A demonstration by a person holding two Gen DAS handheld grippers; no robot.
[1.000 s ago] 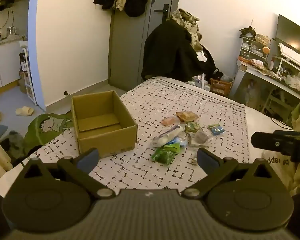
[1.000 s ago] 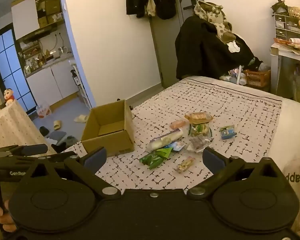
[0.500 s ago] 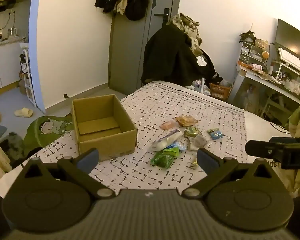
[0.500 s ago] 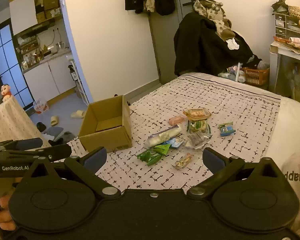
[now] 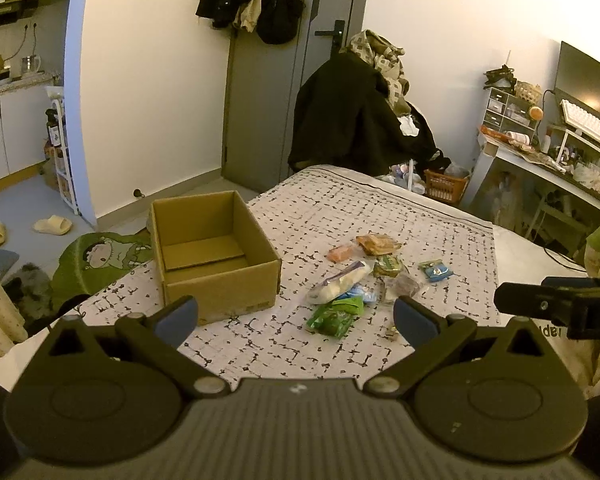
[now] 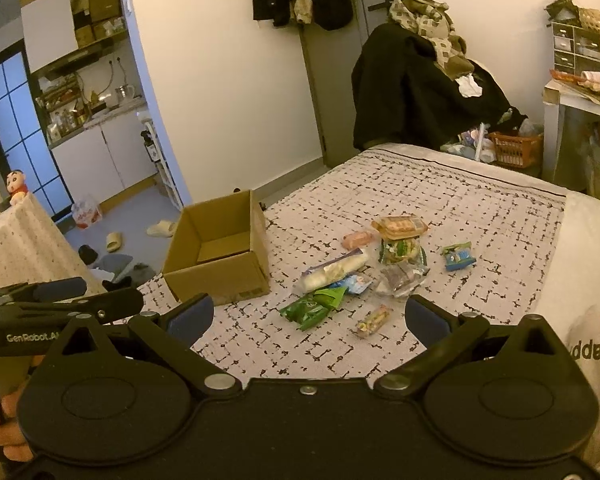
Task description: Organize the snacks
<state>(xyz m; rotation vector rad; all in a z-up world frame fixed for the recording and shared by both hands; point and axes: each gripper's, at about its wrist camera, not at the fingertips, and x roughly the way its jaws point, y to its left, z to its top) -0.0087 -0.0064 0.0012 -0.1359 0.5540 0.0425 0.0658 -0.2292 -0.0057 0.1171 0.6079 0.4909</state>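
An open, empty cardboard box (image 5: 214, 256) stands on the patterned bed cover (image 5: 380, 208); it also shows in the right wrist view (image 6: 220, 256). Right of it lie several snack packets: a green bag (image 5: 334, 316) (image 6: 312, 306), a long white pack (image 5: 338, 282) (image 6: 334, 270), an orange-brown pack (image 5: 378, 243) (image 6: 398, 226), a pink one (image 6: 356, 239), a blue one (image 5: 436, 271) (image 6: 458, 256) and a small candy pack (image 6: 373, 320). My left gripper (image 5: 296, 316) and right gripper (image 6: 308, 314) are both open and empty, held above the near bed edge.
The right gripper's body (image 5: 556, 304) juts in at the left view's right; the left gripper (image 6: 56, 300) shows at the right view's left. A coat-draped chair (image 5: 356, 120), an orange basket (image 5: 446, 186) and a cluttered desk (image 5: 548, 160) stand beyond the bed. Slippers (image 5: 52, 225) lie on the floor.
Both grippers have drifted slightly closer to the bed, with the view tilting down a little. Both stay open and empty. Nothing on the bed has moved.
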